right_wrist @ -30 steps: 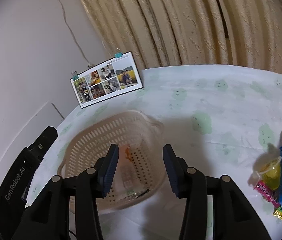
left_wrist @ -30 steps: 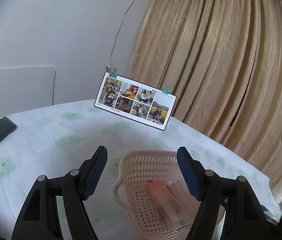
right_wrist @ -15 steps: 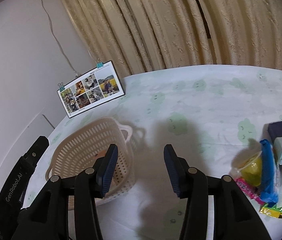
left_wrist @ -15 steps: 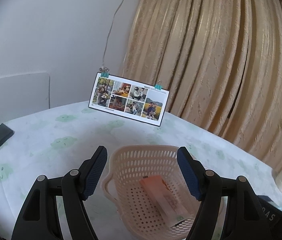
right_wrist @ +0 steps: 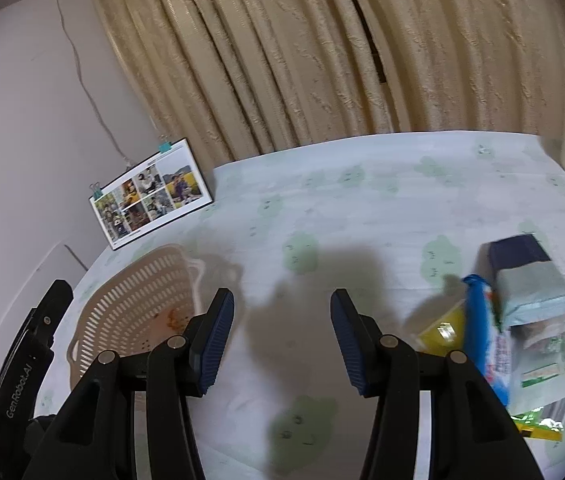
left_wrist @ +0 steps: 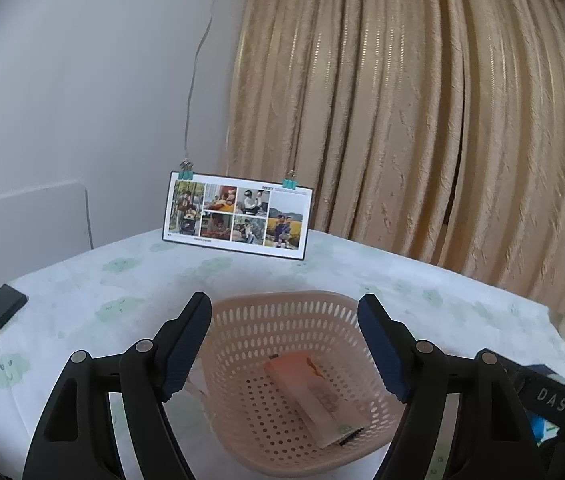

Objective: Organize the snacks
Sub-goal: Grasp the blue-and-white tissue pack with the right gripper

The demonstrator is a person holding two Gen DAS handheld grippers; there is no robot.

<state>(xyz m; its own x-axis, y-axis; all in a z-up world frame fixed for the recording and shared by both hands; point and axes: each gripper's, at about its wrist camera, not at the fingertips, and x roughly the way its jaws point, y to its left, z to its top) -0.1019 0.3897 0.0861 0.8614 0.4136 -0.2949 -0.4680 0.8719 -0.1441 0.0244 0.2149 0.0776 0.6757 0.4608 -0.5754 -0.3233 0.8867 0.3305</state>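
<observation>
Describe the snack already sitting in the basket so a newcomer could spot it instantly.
On the cloud-print tablecloth, in front of the photo card, sits a perforated beige basket. The flat orange-and-white packet on its floor is the only snack inside; the rest lie in a pile off to the right.

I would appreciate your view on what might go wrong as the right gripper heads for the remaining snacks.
1. The snack pile is overlapped: the blue packet leans on the yellow jelly cup, so gripping one may drag or tip its neighbours.
2. The basket is light plastic with only one orange packet inside; the open left gripper hovering over it could nudge it.
3. The open right gripper may crush the soft cup.
</observation>
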